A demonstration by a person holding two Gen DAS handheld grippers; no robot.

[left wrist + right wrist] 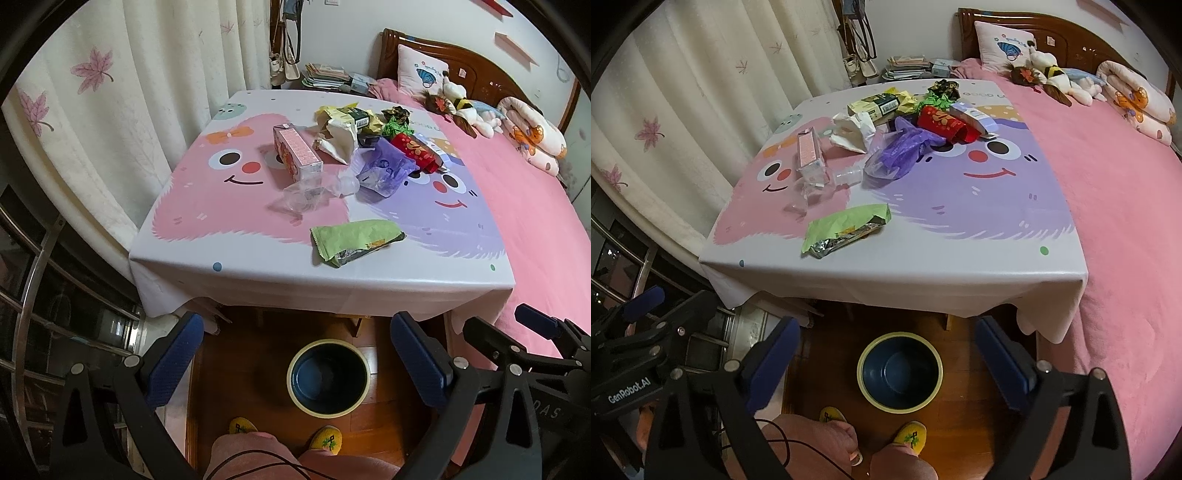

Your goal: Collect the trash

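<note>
Both grippers, left and right, hung spread and empty over the bin. Trash stayed on the table; the green wrapper lay nearest its front edge (likely easiest first, pinched flat across its width).

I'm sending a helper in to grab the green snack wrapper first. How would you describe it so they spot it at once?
Start at the table with the cartoon-face cloth beside the pink bed. The rubbish pile sits toward its far side; nearer the front edge, alone, lies the green wrapper. It is flat, pale green, with a torn silvery end, apart from the clear plastic and purple bag behind it.
</note>
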